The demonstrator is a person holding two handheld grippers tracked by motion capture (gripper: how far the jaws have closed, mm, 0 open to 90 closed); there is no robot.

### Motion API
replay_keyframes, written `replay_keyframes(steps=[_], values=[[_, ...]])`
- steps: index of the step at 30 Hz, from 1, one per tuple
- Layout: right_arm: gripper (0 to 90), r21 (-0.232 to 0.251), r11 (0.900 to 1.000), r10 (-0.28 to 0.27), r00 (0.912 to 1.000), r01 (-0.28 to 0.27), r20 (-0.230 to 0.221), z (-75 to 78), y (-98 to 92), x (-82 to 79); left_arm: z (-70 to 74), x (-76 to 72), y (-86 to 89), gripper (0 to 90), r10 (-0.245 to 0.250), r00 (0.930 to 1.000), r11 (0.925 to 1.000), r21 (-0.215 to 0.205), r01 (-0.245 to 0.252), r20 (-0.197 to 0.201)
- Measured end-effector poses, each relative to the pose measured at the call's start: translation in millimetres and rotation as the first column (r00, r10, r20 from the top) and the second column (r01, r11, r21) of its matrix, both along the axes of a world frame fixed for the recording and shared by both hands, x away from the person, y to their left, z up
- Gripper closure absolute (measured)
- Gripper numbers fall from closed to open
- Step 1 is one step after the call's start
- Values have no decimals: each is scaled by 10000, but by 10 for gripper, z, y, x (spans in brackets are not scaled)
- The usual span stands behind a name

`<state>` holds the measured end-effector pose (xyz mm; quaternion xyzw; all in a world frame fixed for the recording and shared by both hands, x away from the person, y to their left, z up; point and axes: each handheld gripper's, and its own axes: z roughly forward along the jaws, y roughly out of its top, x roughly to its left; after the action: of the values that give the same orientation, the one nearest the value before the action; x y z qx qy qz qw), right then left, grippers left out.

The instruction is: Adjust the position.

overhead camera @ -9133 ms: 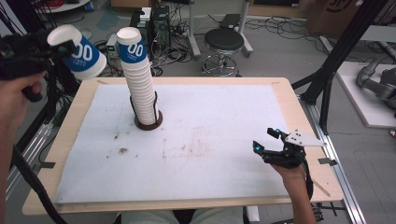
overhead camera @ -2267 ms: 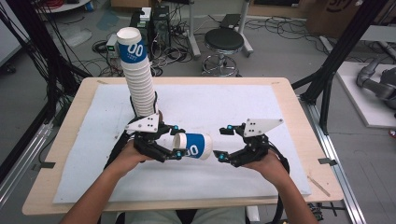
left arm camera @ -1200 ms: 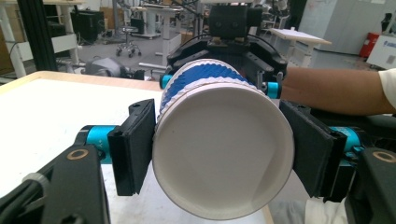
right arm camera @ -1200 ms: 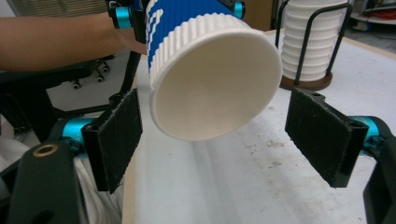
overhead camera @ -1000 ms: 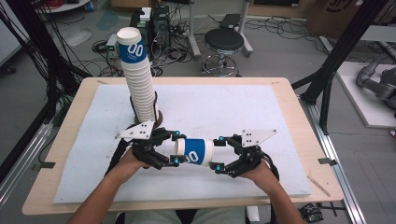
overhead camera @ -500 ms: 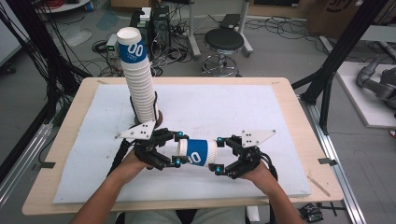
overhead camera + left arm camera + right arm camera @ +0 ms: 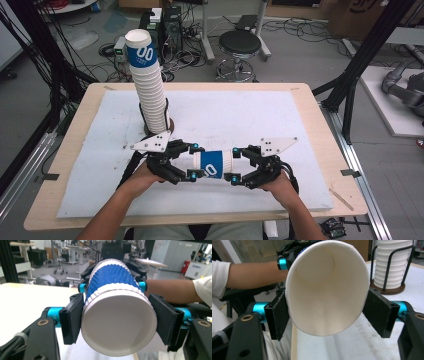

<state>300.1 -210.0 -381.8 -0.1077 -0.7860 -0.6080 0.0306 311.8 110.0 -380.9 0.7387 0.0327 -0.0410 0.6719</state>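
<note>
The person's two forearms are coming in from six o'clock in the high view, each hand carrying a hand-held gripper over the near half of the table. A blue-and-white paper cup is lying on its side between them, hanging level just above the white mat, with its base pointing toward nine o'clock and its open mouth toward three o'clock. The left hand-held gripper is clenching the cup near its base; in the left gripper view its black pads are pressing on both flanks of the cup, whose flat white bottom is facing the camera. The right hand-held gripper has just been closing its jaws, and in the right gripper view its pads are touching the rim on either side of the cup, squeezing the mouth into an oval. Farther off, at about eleven o'clock from the grippers, a tall stack of cups is standing in a dark wire holder on the mat, leaning slightly toward nine o'clock. Beyond the far edge of the table, at twelve o'clock, a round black stool is standing on the floor among loose cables.
</note>
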Motion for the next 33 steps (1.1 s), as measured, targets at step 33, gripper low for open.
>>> replay_keyframes(steps=[33], values=[[289,-5135,8581,625,9938,-64,920,552,258,145,318,-34,122,159,1108,9912,9404,3152,-1280,718]])
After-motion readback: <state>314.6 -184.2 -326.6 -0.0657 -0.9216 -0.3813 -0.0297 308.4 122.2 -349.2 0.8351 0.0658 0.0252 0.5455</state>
